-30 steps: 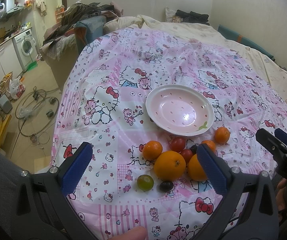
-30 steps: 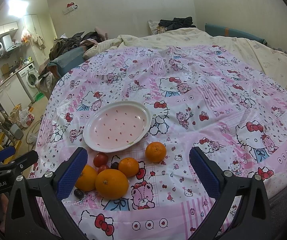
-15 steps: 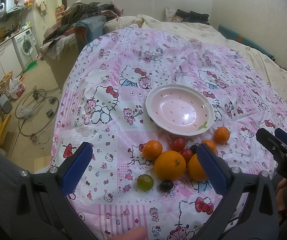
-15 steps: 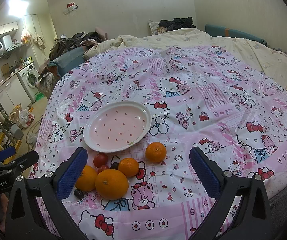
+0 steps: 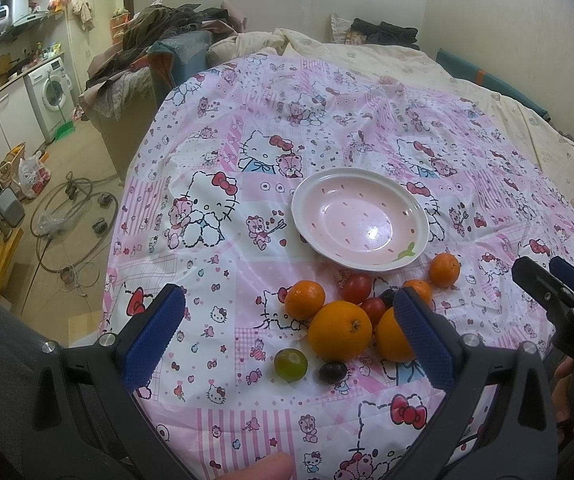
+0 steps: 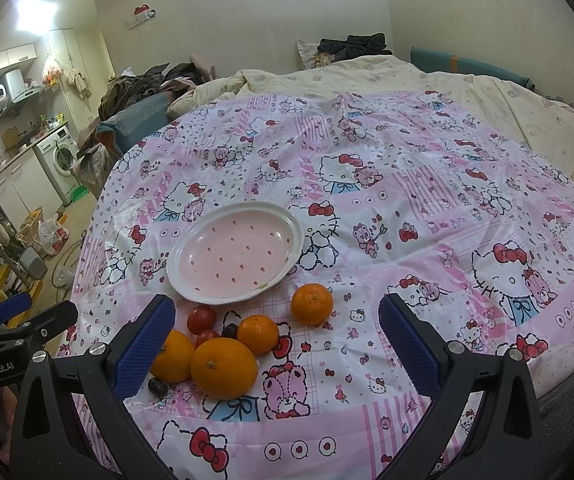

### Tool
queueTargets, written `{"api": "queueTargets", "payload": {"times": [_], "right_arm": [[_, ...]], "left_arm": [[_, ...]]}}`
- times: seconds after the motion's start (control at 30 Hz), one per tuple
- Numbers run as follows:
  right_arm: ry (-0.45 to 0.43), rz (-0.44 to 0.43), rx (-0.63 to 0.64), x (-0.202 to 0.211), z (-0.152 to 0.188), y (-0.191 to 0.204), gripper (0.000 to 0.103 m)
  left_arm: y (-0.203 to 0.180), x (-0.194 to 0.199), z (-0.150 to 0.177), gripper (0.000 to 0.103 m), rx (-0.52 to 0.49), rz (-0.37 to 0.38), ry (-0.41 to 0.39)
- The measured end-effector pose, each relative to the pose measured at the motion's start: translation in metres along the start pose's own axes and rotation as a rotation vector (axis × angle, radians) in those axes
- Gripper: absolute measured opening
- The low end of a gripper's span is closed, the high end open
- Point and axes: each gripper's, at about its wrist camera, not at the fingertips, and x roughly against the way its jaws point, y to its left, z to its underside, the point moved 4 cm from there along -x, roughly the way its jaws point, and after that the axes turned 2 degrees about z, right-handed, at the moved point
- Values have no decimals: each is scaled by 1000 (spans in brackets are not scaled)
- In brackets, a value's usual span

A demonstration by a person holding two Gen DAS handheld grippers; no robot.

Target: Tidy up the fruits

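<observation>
Both the left tongs (image 5: 287,334) and the right tongs (image 6: 277,344) hang spread apart and empty above the fruit, which lies bunched on the cloth (image 6: 407,200) just beside the bare plate (image 6: 237,254), apparently its intended home.

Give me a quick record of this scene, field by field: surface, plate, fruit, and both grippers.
surface: Hello Kitty cloth over a bed
plate: pink plate, nothing in it
fruit: oranges, tomatoes, green grape and dark grape clustered on the cloth beside the plate
left gripper: open, holding nothing
right gripper: open, holding nothing
</observation>
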Motion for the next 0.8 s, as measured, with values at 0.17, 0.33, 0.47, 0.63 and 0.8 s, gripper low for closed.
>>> {"api": "queueTargets", "payload": {"times": [0.17,0.33,0.47,0.63,0.8], "right_arm": [[1,0,3,-1,2,1,103],[0,-5,5,-1,2,2,103],[11,-5,5,-3,3,2,103],[12,-3,7,-4,3,3,103],[45,-28,-25,-5,1,-1,103]], "left_arm": [[0,0,0,103,-1,-1,0],[9,-2,9,103,-5,4,5],[10,-1,10,103,1,9,4],[8,0,9,103,1,6,6],[14,-2,3,103,-3,-38,47]]}}
